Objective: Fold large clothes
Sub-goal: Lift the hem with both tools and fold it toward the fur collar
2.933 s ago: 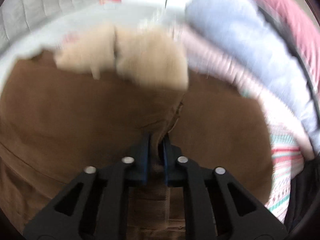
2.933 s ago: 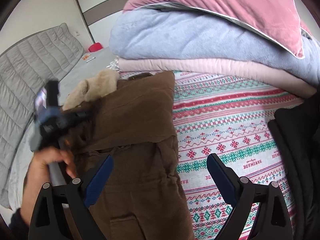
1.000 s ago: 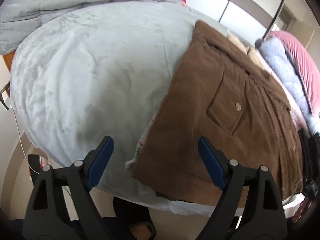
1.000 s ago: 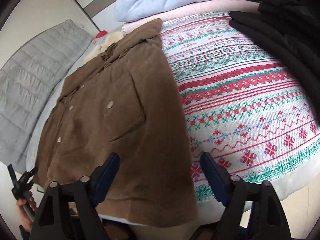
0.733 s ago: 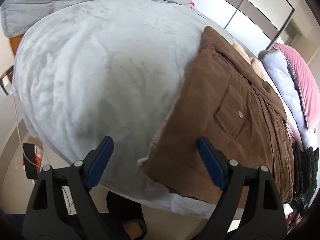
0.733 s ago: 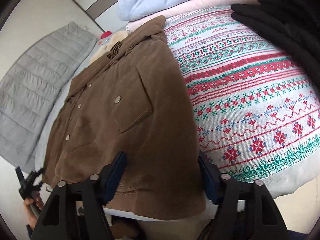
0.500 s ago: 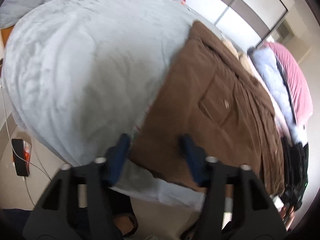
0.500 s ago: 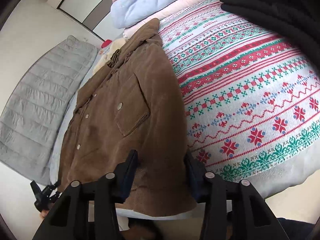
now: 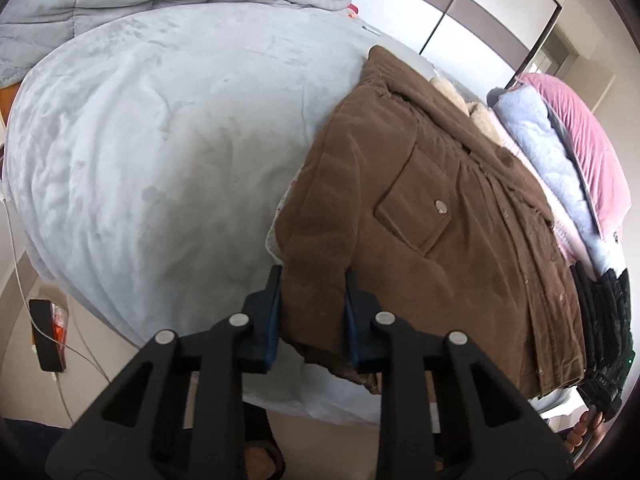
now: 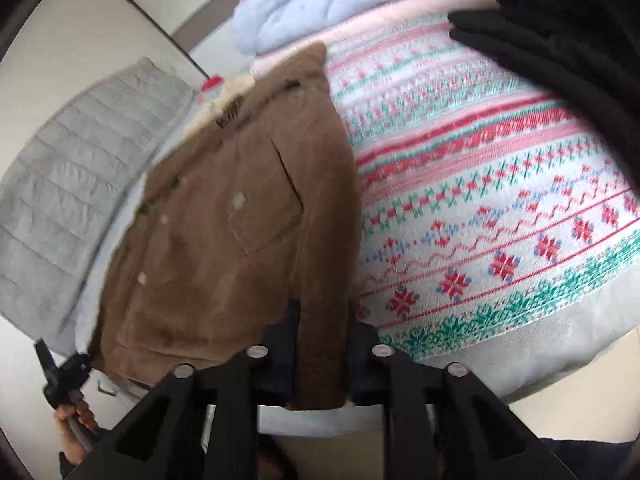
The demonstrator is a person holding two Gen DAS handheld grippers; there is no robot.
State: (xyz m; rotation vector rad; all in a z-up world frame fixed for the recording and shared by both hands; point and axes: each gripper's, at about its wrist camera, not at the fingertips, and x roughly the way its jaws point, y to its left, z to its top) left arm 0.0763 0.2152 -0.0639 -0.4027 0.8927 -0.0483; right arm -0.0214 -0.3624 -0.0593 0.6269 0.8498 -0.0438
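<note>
A brown corduroy coat with a cream fleece collar lies flat on the bed, buttoned front up, hem toward me. My left gripper is shut on the coat's left hem corner. In the right wrist view the coat fills the middle, and my right gripper is shut on its right hem corner. The fabric bunches between both pairs of fingers.
A pale grey blanket covers the bed's left side, with a grey quilted headboard behind. A patterned red and green blanket lies right of the coat. Folded pink and blue bedding and black clothes are stacked far right. A phone on a cable lies on the floor.
Both grippers moved in to the coat's hem corners and closed from wide open onto the fabric. Earlier the left gripper let go near the collar.
</note>
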